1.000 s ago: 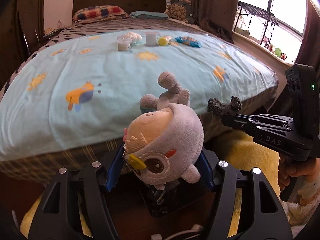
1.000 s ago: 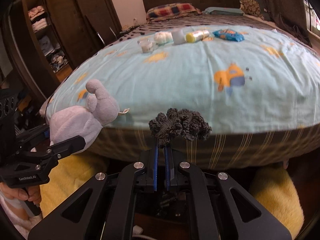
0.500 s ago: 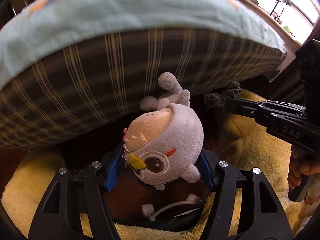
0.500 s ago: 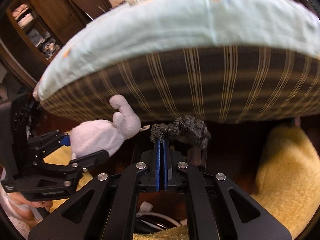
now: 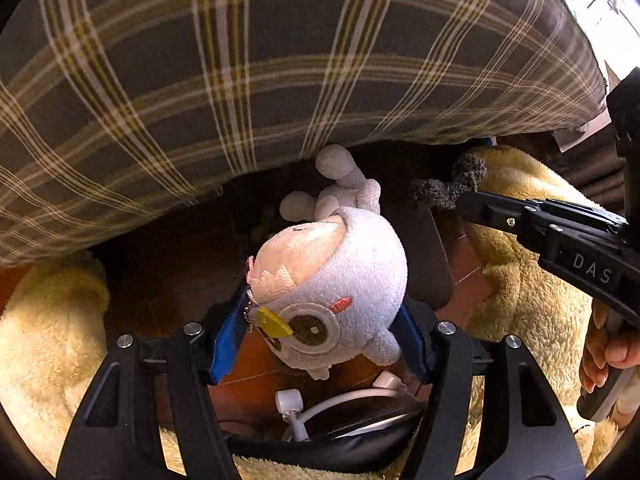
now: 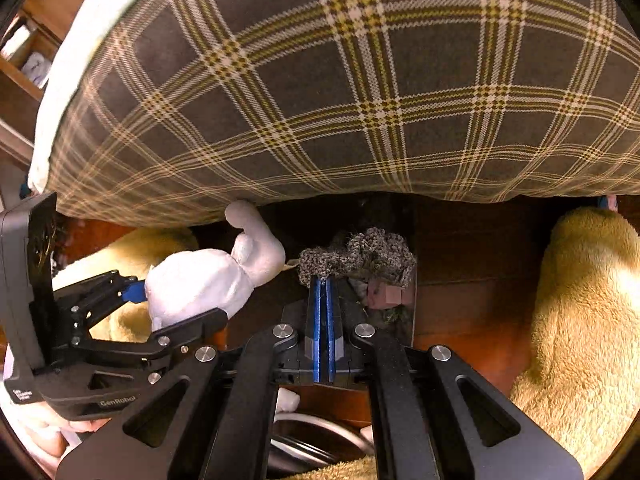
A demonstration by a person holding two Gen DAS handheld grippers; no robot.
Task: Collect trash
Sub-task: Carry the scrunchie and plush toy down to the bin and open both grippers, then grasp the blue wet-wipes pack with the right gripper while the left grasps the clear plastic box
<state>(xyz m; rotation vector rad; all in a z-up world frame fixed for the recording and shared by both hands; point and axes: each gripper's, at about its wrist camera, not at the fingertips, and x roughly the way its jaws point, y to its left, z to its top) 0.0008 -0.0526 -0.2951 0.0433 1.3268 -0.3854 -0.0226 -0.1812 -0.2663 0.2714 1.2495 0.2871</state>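
My left gripper (image 5: 320,332) is shut on a round grey plush toy (image 5: 332,280) with a peach face, a yellow beak and a big brown eye; its blue pads press on both sides. In the right wrist view the same plush toy (image 6: 200,280) shows white in the left gripper (image 6: 176,308) at the left. My right gripper (image 6: 322,280) is shut on a dark grey knitted scrap (image 6: 360,258), bunched just past its blue pads. In the left wrist view the knitted scrap (image 5: 444,190) juts from the right gripper (image 5: 464,202) at the right. Both point steeply down at the floor by the bed.
The bed's plaid side (image 5: 280,72) (image 6: 360,100) fills the upper half of both views. Yellow fluffy rugs (image 5: 532,280) (image 6: 584,320) lie on the dark wooden floor (image 6: 472,280). A dark container with white cables (image 5: 348,412) sits right below the grippers. A hand (image 5: 604,356) grips the right handle.
Both grippers have sunk and tipped downward together. The bed top with its bottles and cups has left view; only the plaid side and the floor show now. Both grips are unchanged.
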